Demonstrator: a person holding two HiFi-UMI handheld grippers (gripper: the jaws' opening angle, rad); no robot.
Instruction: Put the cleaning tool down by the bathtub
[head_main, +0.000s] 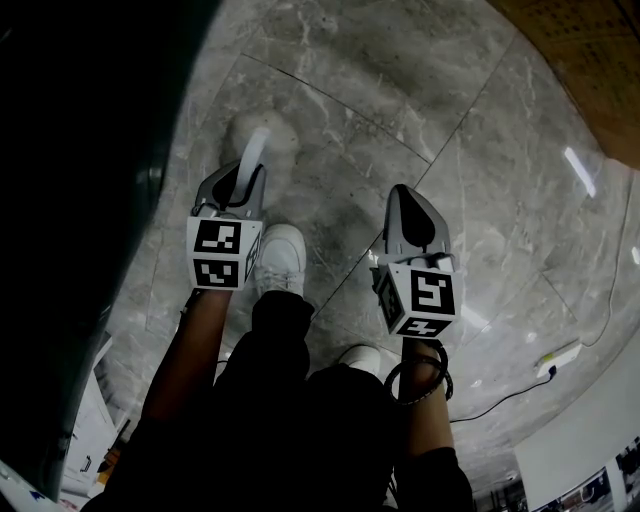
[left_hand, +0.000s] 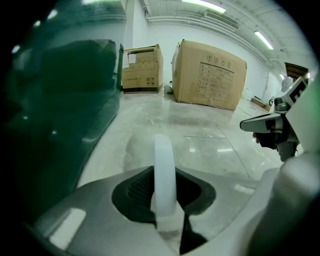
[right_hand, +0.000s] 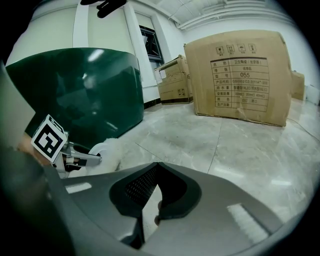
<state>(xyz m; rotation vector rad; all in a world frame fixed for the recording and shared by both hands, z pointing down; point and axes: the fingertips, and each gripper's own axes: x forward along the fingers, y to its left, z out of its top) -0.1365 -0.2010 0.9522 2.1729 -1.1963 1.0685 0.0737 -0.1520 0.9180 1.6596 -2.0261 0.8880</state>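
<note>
The cleaning tool is a white handle (left_hand: 163, 172) with a fluffy white head (head_main: 268, 137) resting on the marble floor. My left gripper (head_main: 245, 176) is shut on the handle, which stands up between its jaws (left_hand: 167, 222). The dark green bathtub (left_hand: 60, 110) rises just to the left, and its wall (head_main: 90, 180) fills the left of the head view. My right gripper (head_main: 404, 194) hangs shut and empty to the right, above the floor (right_hand: 155, 216). The right gripper view shows the left gripper (right_hand: 55, 145), the fluffy head (right_hand: 107, 150) and the bathtub (right_hand: 85, 85).
Two cardboard boxes (left_hand: 210, 75) (left_hand: 142, 67) stand at the far wall, the big one (right_hand: 240, 80) ahead of my right gripper. The person's white shoe (head_main: 281, 256) is between the grippers. A power strip and cable (head_main: 556, 357) lie at the right.
</note>
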